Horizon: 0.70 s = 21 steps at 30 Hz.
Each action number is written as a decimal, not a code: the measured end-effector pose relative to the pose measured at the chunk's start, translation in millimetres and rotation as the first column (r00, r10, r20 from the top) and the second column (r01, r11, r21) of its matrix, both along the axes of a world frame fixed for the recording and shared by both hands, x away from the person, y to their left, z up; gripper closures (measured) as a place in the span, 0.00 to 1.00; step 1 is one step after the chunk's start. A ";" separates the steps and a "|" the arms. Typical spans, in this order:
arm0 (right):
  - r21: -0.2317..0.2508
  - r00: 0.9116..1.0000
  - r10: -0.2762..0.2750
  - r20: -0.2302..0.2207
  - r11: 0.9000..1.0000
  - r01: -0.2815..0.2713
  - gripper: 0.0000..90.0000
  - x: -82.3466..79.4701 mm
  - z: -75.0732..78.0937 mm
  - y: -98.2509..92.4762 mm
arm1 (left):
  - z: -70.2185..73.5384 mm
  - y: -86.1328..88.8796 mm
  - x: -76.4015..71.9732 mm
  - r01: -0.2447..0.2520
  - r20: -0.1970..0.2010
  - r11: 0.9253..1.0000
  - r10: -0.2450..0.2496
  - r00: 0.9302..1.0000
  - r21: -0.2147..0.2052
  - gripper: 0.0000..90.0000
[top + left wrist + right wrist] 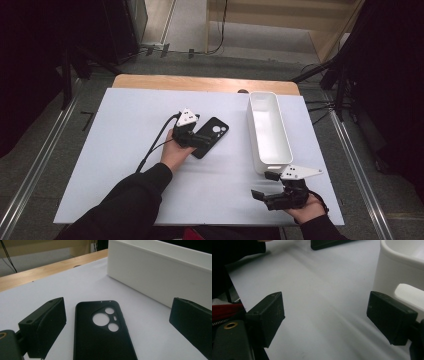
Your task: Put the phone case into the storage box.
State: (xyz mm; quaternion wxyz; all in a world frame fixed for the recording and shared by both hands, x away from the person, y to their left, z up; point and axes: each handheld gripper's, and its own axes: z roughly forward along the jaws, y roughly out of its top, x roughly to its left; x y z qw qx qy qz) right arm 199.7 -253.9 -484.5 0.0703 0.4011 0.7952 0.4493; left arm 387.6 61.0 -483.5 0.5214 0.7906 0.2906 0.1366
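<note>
Left gripper (117,327) jaws apart astride matte black phone case (102,332), right gripper (325,317) wide open, empty, glossy white bin (269,131)

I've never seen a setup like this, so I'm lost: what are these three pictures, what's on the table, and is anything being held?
A person sits at a table with a hand-held two-jaw tool in each hand. The high view looks down from above; the other two come from cameras riding on each tool, looking along its black jaws. On the white mat lie a black phone case and a long white bin. The left tool is at the case, jaws open on either side of it, not gripping. The right tool rests open near the bin's end, holding nothing.
</note>
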 end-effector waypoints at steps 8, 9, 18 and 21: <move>-0.005 1.000 0.005 -0.002 1.000 -0.005 0.15 -0.2 -0.5 0.8 | -9.6 -1.3 -0.1 0.003 -0.010 1.000 -0.003 1.000 0.013 0.01; -0.005 1.000 0.006 -0.003 1.000 -0.006 0.15 -0.3 -0.6 1.0 | -11.0 -2.2 -0.6 0.006 -0.012 1.000 -0.005 1.000 0.019 0.01; -0.007 1.000 0.007 -0.003 1.000 -0.007 0.15 -0.7 -0.4 1.0 | -21.6 -7.5 -0.9 0.004 -0.041 0.997 0.000 0.999 0.078 0.01; -0.005 1.000 0.008 -0.003 1.000 -0.008 0.15 -0.7 -0.4 1.1 | -24.0 -8.3 -0.2 -0.004 -0.049 0.996 0.008 0.999 0.094 0.01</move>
